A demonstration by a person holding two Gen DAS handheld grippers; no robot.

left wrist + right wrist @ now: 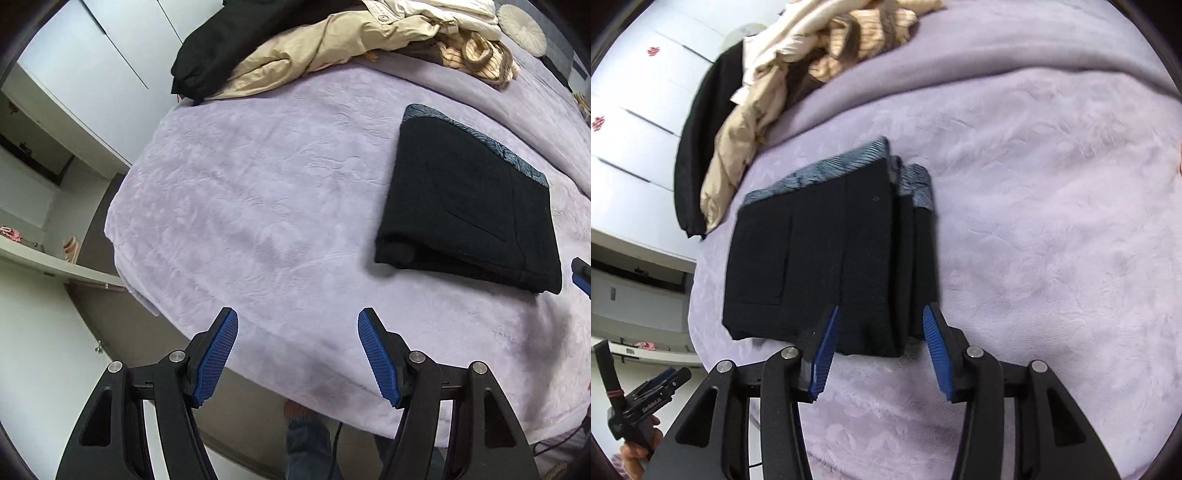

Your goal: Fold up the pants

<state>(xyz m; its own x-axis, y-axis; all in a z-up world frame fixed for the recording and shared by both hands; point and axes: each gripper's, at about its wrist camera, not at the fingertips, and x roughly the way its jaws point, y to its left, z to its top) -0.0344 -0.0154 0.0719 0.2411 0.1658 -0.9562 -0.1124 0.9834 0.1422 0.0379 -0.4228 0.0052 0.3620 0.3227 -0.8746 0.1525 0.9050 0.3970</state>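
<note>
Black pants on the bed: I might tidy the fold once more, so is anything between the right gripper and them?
Nothing visible. The right gripper hangs open just above the near edge of the folded black pants, with only bare lilac blanket around.

1. A bed covered by a lilac embossed plush blanket [258,192] carries everything.
2. Folded black pants with a blue patterned waistband [469,206] lie flat on it.
3. Beyond the pants, a heap of beige and black clothes [314,48] lies at the blanket's far edge.
</note>
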